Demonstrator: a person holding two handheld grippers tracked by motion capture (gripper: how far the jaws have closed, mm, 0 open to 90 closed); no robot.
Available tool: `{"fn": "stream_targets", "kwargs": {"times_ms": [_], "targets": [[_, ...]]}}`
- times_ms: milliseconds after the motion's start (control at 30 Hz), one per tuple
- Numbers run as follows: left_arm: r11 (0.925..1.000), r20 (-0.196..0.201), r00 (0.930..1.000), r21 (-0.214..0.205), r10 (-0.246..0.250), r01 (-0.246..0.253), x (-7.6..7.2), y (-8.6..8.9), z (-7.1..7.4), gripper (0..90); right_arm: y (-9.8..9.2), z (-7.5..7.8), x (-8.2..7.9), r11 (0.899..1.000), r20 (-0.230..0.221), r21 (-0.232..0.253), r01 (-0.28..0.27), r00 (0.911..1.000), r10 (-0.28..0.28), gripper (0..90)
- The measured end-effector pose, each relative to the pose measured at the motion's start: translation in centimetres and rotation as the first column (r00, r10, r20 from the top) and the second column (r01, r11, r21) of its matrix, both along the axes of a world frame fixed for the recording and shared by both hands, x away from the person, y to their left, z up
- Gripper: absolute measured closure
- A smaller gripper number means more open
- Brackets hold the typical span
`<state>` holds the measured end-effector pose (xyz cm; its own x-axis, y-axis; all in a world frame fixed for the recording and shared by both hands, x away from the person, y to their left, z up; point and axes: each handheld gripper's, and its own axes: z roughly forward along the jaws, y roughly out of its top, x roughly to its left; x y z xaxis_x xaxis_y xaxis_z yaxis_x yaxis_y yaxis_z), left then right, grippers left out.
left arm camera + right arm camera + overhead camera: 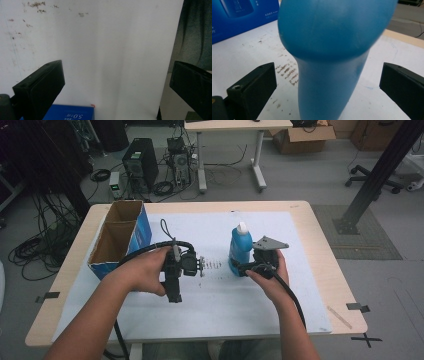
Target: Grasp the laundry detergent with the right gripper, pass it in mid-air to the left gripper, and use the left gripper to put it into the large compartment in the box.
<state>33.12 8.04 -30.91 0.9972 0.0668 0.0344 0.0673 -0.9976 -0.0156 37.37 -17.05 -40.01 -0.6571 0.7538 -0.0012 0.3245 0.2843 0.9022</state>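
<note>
The right hand-held gripper [328, 82] has its jaws spread around the blue bottle [332, 50] (not yet clamped), while the left hand-held gripper [116, 85] waits apart, so grasping and moving remain.

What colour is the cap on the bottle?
White. The cap tops the blue bottle, seen best in the high view.

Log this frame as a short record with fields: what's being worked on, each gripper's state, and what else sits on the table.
object in hand: blue bottle, upright on the white sheet
right gripper: open, jaws either side of the bottle's body, gaps showing, not clamped
left gripper: open, nothing between the jaws, over the sheet
container: open blue cardboard box, two compartments, at the table's left
marks: brown specks on the sheet between the grippers
</note>
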Motion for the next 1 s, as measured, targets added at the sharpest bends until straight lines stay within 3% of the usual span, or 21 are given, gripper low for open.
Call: {"fn": "stream_targets", "kwargs": {"times_ms": [233,633,1000], "targets": [[1.0000,0.001,1.0000,0.000,-0.007,0.007,0.0,-0.2,0.0,0.2,0.8,-0.7,0.1,0.999,0.031,0.023,0.038,0.9988,-0.038,0.6],[0.9999,-0.004,0.9999,-0.003,-0.011,0.011,0.0,-0.1,-0.1,0.2,1.4,-1.6,0.2,0.992,0.066,0.104,0.075,0.9945,-0.082,0.2],[1.0000,-0.005,1.0000,-0.006,-0.008,0.008,0.0,0.3,0.0,0.2,1.9,-2.3,0.2,0.984,0.099,0.122,0.127,0.9853,-0.139,0.5]]}}
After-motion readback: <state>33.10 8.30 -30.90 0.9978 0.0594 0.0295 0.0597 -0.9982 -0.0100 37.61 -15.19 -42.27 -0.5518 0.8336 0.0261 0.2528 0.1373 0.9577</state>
